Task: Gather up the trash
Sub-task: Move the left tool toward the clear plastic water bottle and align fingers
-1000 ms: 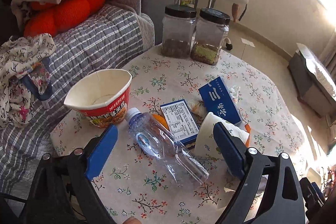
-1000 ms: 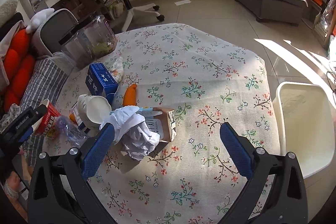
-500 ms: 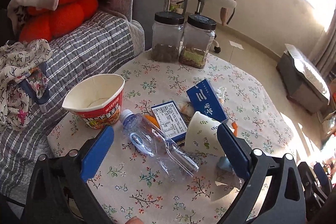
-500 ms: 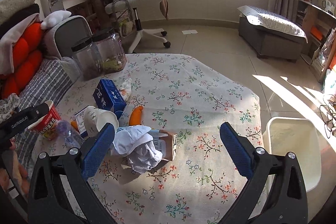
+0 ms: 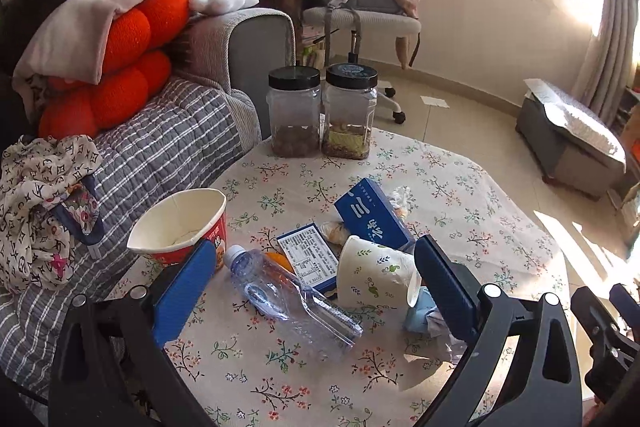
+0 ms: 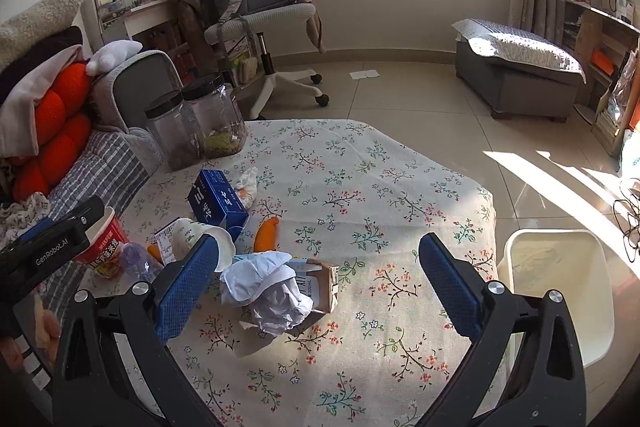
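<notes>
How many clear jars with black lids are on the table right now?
2. Both stand side by side at the table's far edge next to the sofa arm: the left jar holds brown bits, the right jar a greenish mix. None looks hidden.

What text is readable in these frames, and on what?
"GenRobot.AI": on the left gripper's body.
"200mL": on the brown carton.
Blue box: large white characters, not legible.
Noodle cup and white label: print too small to read.

Both tongs (image 5: 316, 291) (image 6: 316, 287) agape, empty
</notes>
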Action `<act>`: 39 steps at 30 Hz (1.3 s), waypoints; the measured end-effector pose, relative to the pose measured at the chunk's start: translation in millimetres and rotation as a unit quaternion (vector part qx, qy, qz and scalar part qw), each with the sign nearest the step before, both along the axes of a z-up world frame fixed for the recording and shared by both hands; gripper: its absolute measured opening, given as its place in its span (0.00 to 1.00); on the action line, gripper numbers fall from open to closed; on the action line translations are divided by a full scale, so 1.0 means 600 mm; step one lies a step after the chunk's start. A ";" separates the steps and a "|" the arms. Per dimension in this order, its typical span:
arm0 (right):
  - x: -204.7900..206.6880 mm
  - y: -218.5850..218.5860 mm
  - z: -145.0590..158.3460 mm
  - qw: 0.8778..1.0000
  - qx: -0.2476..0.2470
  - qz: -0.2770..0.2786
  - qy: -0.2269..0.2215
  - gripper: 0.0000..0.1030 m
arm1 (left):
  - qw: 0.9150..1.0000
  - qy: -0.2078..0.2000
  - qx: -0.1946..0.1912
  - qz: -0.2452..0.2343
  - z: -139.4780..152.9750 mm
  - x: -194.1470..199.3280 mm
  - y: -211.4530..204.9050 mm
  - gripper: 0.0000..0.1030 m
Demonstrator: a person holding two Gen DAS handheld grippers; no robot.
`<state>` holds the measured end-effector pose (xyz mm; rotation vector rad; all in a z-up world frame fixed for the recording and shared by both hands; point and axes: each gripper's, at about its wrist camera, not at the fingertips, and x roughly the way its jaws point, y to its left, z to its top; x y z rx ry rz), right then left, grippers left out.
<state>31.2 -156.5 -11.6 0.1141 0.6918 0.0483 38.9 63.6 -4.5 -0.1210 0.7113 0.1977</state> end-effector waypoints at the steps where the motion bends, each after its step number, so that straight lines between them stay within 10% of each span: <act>1: -0.002 0.000 0.001 1.000 -0.001 0.000 -0.001 0.94 | 1.000 0.008 -0.007 -0.004 0.000 0.000 -0.001 0.94; 20: -0.003 -0.001 -0.019 1.000 0.001 0.005 0.027 0.94 | 1.000 0.010 -0.018 -0.002 0.015 -0.017 -0.006 0.94; 39: 0.010 -0.008 -0.063 0.996 0.003 0.012 0.088 0.94 | 0.977 0.182 -0.100 0.039 -0.101 0.037 0.041 0.93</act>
